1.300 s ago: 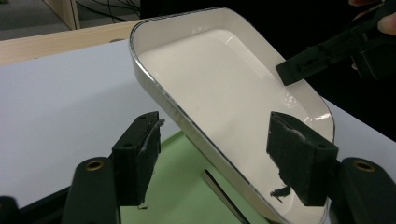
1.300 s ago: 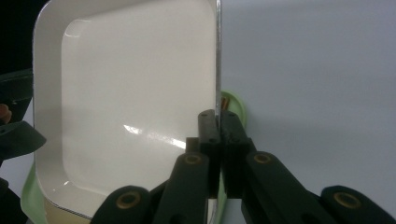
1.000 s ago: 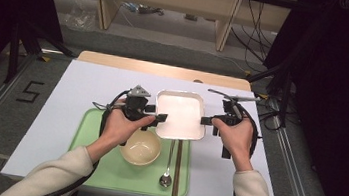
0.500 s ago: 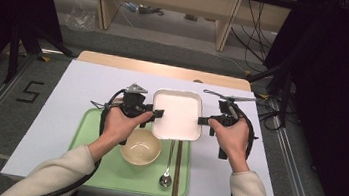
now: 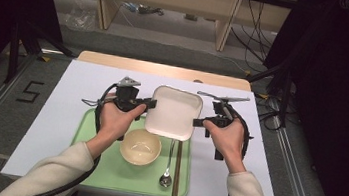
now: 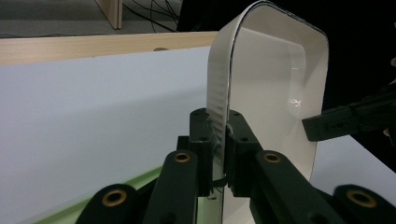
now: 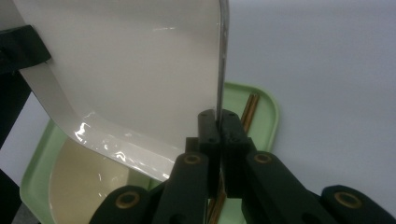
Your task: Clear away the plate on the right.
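Now clamped on the white square plate: left gripper with jaws just closed onto the plate's left rim, right gripper with jaws pinched tight on the opposite rim. Seen edge-on between the black jaws in both gripper views. Held between the two grippers, partly over the far right corner of the green tray and partly over the white cover of the desk, toward the desk's middle. Beneath and nearer the desk's near edge, inside the tray: a cream bowl just left of a metal spoon and a pair of brown chopsticks along the tray's right side. Behind the grippers, a hand on each, pale sleeves coming in from the near edge.
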